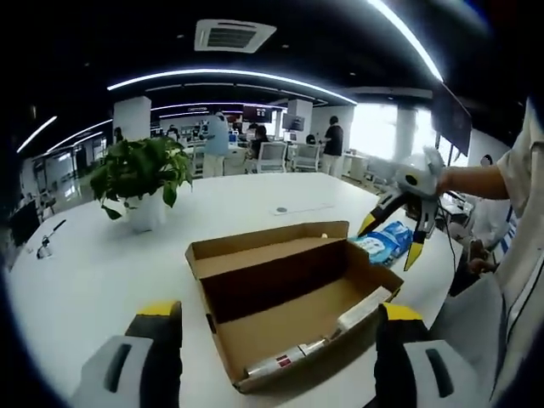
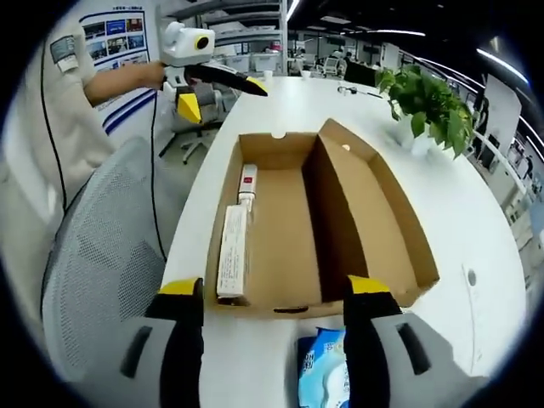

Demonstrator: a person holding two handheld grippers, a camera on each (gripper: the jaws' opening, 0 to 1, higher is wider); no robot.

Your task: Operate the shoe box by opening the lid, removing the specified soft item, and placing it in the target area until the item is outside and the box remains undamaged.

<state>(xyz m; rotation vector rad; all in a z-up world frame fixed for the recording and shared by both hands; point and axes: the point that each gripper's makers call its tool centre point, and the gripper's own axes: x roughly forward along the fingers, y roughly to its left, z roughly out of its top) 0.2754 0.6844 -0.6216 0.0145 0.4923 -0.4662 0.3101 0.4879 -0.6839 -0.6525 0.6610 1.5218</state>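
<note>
the left gripper (image 1: 276, 319) hangs with jaws spread, nothing between them; just ahead sits the shoe box (image 1: 289, 297), lid folded back, its floor bare but for a slim carton (image 1: 319, 340) along one wall. the right gripper (image 2: 272, 297) is spread too — the soft blue packet (image 2: 323, 374) lies on the white table (image 2: 476, 221) just under its jaws, outside the box. the placing step looks all but done; next, the right gripper only needs to lift clear of the box wall.

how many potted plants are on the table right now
1: the potted plant stands on the white table beyond the open shoe box, apart from it. More could sit outside the two views.
</note>
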